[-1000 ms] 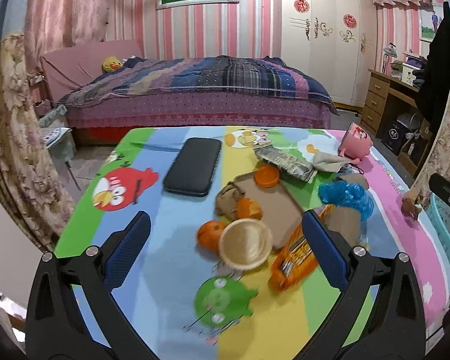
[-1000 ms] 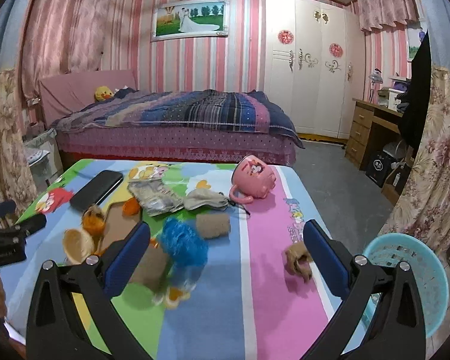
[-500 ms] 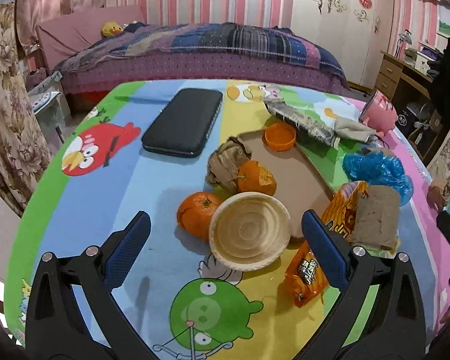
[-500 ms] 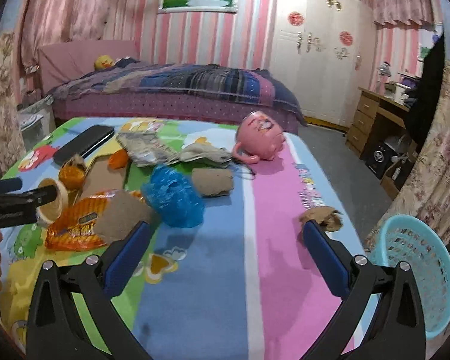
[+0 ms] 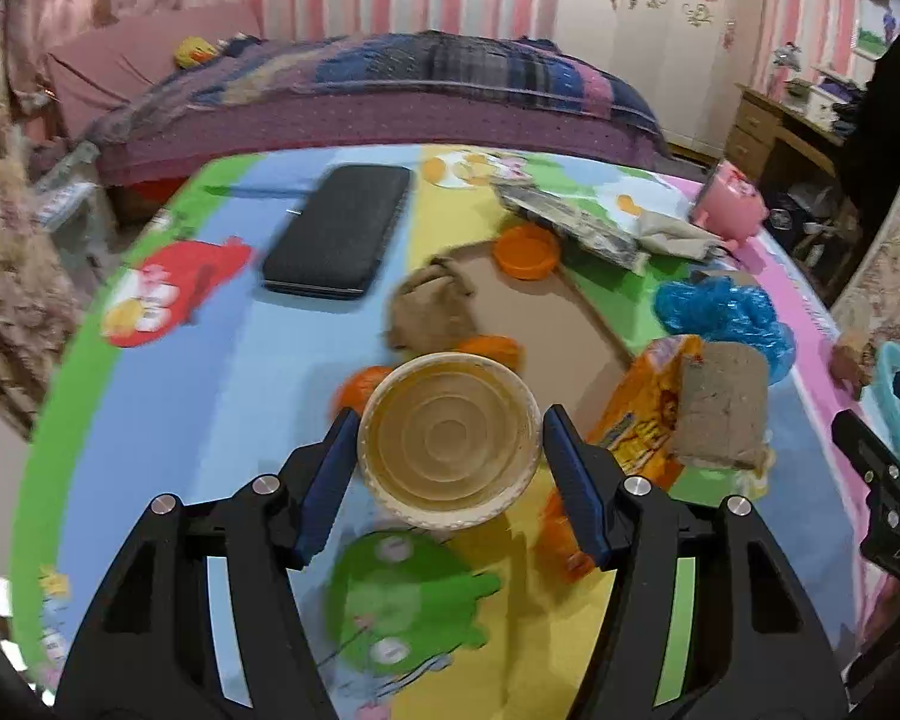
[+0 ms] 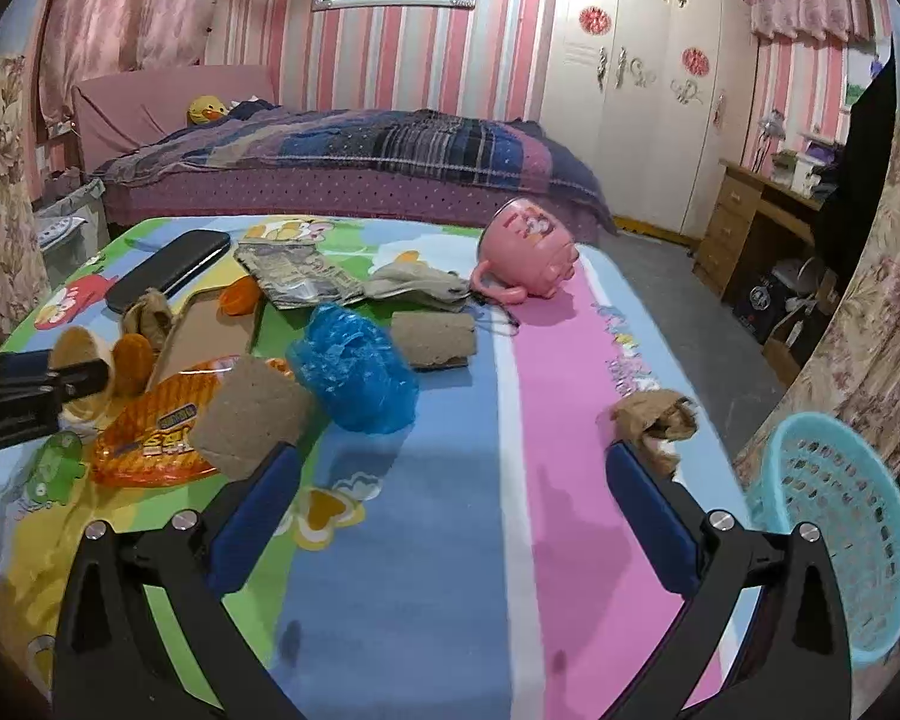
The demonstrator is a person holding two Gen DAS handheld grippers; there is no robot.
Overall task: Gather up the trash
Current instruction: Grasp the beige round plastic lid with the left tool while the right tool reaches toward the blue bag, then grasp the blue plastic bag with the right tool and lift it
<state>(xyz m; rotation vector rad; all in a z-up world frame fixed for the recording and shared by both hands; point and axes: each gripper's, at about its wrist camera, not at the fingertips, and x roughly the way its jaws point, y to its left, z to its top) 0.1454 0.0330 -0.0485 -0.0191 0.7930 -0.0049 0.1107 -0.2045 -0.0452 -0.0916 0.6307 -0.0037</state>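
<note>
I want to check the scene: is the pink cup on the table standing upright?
No, the pink cup lies on its side on the table, with its handle resting against the cloth.

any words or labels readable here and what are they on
"DAS", cut off: white letters on the right gripper, at the left wrist view's right edge.
Orange snack bag: printed label, too blurred to read.
Pink mug: cartoon print, no legible words.
Crumpled silver wrapper: print unreadable.

Desk (image 6: 450, 540): striped cartoon cloth.
On it: black case (image 5: 339, 231), cardboard sheet (image 5: 546, 312), pink cup (image 6: 528, 252) tipped over, blue bag (image 6: 354, 369), snack packet (image 6: 150, 438), crumpled paper (image 6: 654, 414).
</note>
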